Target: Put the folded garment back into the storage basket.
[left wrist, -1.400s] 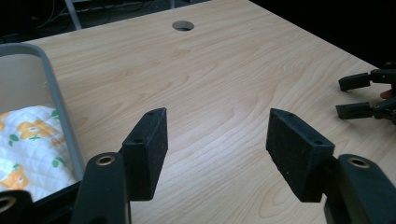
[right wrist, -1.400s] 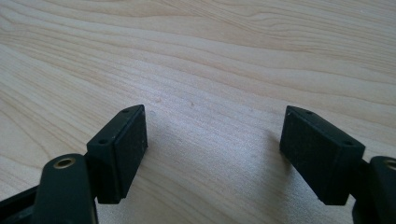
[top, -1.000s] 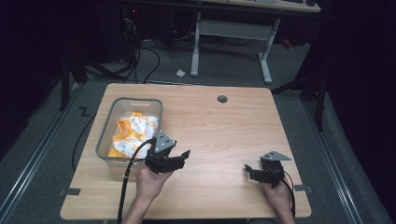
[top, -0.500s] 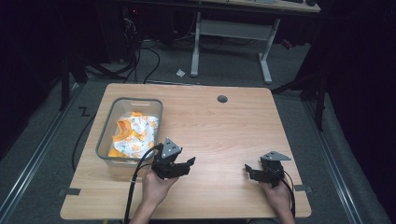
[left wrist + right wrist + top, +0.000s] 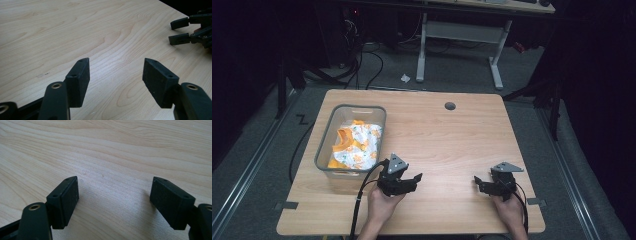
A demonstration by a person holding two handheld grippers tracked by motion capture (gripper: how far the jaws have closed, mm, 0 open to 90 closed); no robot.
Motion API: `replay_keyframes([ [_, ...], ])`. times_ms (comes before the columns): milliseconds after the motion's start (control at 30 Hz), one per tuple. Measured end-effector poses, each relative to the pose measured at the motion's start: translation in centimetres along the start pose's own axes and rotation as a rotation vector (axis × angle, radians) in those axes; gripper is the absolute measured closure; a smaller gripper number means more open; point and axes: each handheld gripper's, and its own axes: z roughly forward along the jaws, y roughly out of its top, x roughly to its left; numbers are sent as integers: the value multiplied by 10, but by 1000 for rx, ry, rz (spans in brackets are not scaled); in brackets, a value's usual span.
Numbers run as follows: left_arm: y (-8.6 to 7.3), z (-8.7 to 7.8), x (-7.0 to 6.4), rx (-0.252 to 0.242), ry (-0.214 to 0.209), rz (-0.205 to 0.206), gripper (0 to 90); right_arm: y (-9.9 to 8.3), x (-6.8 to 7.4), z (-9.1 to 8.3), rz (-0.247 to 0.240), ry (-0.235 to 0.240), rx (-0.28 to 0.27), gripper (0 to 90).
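Observation:
A clear plastic bin (image 5: 326, 150) at the table's left holds orange and white snack packets (image 5: 354, 144). My left gripper (image 5: 416, 180) is held just right of the bin's near corner, jaws open and empty over bare wood (image 5: 115, 72). Its view also catches the right gripper (image 5: 182, 31) farther off. My right gripper (image 5: 477, 183) rests low near the table's front right, pointing left, open with nothing between its jaws (image 5: 113, 197).
The wooden table (image 5: 452, 145) has a round cable hole (image 5: 450, 106) near its far edge. Behind the table stand a white desk frame (image 5: 457, 35) and floor cables (image 5: 362, 60). Dark floor lies on both sides.
My left gripper has moved to the right and slightly nearer, away from the bin's corner. The right gripper has stayed in place.

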Motion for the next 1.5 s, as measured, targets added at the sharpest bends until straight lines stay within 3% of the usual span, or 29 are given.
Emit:
replay_keyframes([
  [133,-4,5,-2,8,-3,-3,391,0,0,0,0,0,0,235],
  [333,-13,19,-8,62,3,22,391,0,0,0,0,0,0,235],
  [600,-21,27,-5,75,42,7,392,0,0,0,1,0,1,235],
  [767,-25,34,-7,95,83,39,391,0,0,0,2,0,1,235],
  [967,-31,41,-6,102,104,32,388,0,0,0,1,0,1,235],
  [1067,-34,46,-6,134,135,55,381,0,0,0,1,0,1,235],
  [1100,-38,49,-6,123,140,70,377,0,0,0,1,0,1,235],
  [1500,-39,49,-7,115,151,56,330,0,0,0,2,1,1,235],
])
